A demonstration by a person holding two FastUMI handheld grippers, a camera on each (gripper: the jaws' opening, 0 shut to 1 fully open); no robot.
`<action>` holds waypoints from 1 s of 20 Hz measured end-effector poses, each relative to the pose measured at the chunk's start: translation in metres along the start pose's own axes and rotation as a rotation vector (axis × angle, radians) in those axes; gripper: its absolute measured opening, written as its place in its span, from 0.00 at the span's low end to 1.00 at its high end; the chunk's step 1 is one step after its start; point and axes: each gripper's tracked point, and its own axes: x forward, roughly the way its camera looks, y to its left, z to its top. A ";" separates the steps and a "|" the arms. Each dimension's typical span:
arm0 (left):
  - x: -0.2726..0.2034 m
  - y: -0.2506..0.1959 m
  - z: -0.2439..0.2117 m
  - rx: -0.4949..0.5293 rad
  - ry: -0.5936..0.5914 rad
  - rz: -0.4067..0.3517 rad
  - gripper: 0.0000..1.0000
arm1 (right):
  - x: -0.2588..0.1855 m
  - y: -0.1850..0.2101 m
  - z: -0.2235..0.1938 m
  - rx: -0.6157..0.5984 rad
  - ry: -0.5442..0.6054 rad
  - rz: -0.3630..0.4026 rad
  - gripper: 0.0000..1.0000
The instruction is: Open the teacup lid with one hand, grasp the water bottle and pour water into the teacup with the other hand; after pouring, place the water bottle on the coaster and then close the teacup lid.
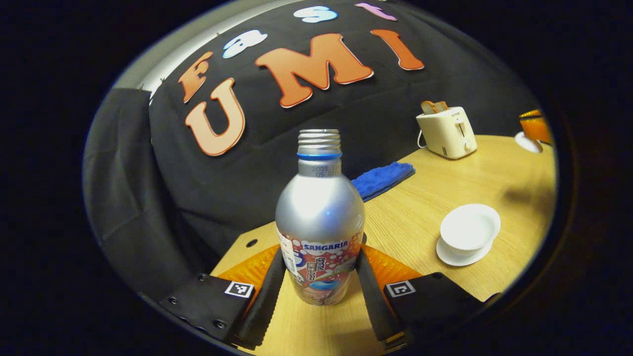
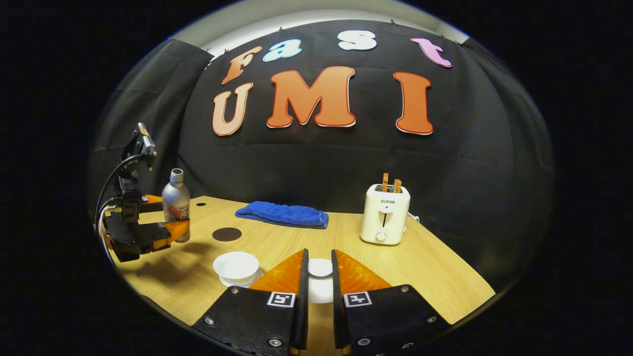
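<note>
lid (image 2: pixel 320 268) is off and clamped between the right gripper (image 2: pixel 320 291) fingers, held low above the table (image 2: pixel 435 277) just right of the open teacup (image 2: pixel 236 266) on its saucer. left gripper (image 1: pixel 319 291) fingers sit on both sides of the uncapped water bottle (image 1: pixel 320 217), looks clamped on it, bottle upright near the table's far left corner, level approach. nothing poured by the look of it; left to do: carry over, pour, park bottle on the dark round coaster (image 2: pixel 227 234), re-lid.

Silver bottle (image 1: pixel 320 207), white teacup (image 1: pixel 470 227), blue towel (image 1: pixel 383 179)
</note>
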 end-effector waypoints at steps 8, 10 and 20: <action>-0.003 -0.031 0.010 0.307 -0.034 -0.021 0.82 | -0.001 -0.017 -0.005 0.035 -0.007 0.000 0.21; 0.002 -0.042 0.009 0.362 -0.029 -0.041 0.82 | 0.001 -0.023 -0.010 0.031 -0.002 -0.012 0.21; 0.005 -0.059 0.015 0.735 -0.063 -0.058 0.82 | -0.008 -0.048 -0.013 0.016 -0.008 -0.046 0.22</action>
